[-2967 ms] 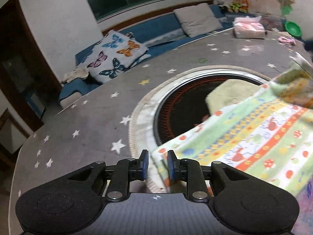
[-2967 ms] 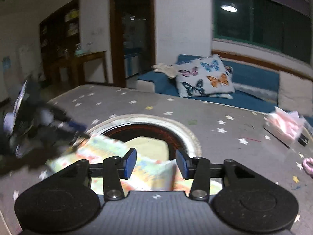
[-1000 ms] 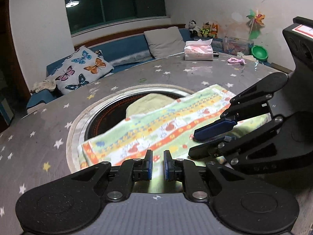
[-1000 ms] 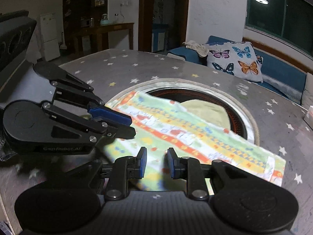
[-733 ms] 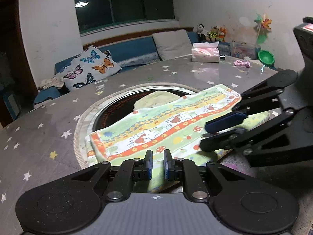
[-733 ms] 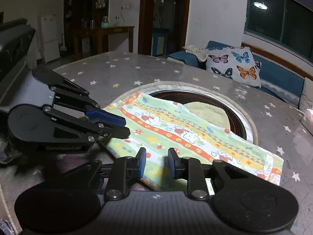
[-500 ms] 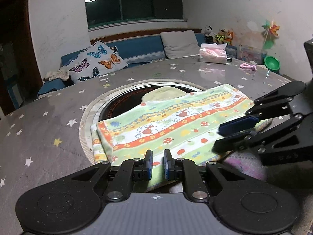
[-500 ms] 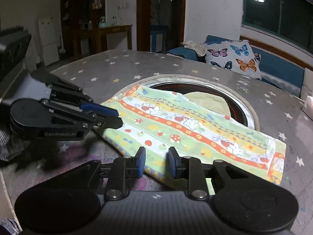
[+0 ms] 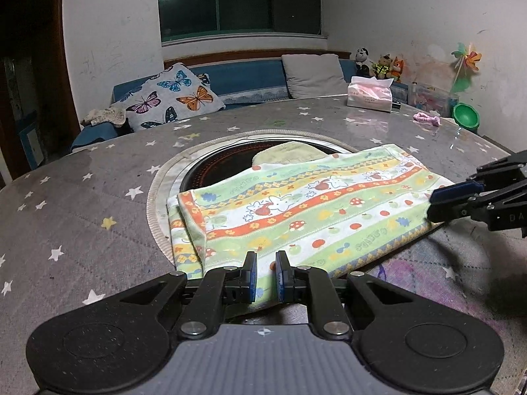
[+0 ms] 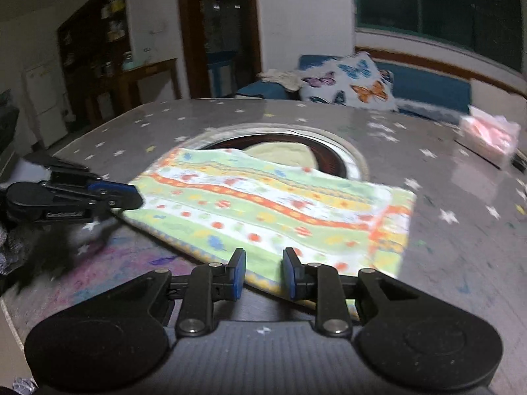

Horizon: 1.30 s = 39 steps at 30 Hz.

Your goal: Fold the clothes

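The left gripper (image 9: 264, 275) sits low at the near edge of the striped cloth (image 9: 306, 210), its two blue-padded fingers (image 9: 251, 276) drawn close together with only a narrow gap; the cloth's hem runs up between them, though whether the pads actually pinch it cannot be told. The right gripper (image 10: 263, 273) has its fingers (image 10: 238, 275) set clearly apart, and the near hem of the cloth (image 10: 270, 210) lies in the gap between them without visible contact on either pad. In the left view the right gripper (image 9: 461, 202) shows from the side at the cloth's right-hand corner; in the right view the left gripper (image 10: 112, 194) shows at the cloth's left corner, its tips at or just over the edge. The cloth is folded double, spread flat and long across the round table (image 9: 82, 171), with a slightly uneven layer showing at its left end. Its far edge overlaps the dark circular inset (image 9: 224, 164) in the table's middle, where a pale yellowish cloth (image 9: 286, 154) lies partly covered by it. Farther off on the table stand a tissue box (image 9: 370, 98) and a small pink item (image 9: 426, 119). Beyond the table runs a blue bench with a butterfly cushion (image 9: 168, 98) and a grey cushion (image 9: 313, 72). The right view is motion-blurred.
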### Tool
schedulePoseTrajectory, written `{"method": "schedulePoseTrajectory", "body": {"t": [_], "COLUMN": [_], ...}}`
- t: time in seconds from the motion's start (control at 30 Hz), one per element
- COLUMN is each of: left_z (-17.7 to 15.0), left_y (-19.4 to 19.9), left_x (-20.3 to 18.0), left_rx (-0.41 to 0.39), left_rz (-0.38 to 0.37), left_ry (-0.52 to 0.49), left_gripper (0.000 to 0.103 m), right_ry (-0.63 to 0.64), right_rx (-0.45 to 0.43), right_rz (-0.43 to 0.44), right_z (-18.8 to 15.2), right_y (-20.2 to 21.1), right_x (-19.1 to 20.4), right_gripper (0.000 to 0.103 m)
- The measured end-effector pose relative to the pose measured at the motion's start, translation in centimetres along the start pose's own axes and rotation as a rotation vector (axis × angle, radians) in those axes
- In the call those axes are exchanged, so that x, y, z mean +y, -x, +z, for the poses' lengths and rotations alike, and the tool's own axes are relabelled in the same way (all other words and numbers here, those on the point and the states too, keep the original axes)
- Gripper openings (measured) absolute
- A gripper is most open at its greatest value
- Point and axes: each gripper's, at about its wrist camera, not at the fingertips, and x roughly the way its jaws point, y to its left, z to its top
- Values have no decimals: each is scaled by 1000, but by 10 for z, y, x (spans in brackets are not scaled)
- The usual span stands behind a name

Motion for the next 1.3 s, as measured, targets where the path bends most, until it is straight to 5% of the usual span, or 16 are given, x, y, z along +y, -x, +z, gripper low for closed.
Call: {"method": "schedulePoseTrajectory", "body": {"t": [0.77,1.0,1.3], "left_z": [16,16,49], "left_y": [-1,-15,-37], "left_x": [11,26,38], "left_rx": [19,58,48], "left_rz": [-18,-6,17], "left_ry": [41,69,97], "left_gripper": [15,15,15], "right_ry": [-64,-107,-102], "right_rx": [-41,11,-7], "right_rz": [-79,-70,-90], "right_z": [25,21,44], "right_y": [-10,-29,-38], "right_x": [-38,-48,-53], "right_gripper": [24,24,27]}}
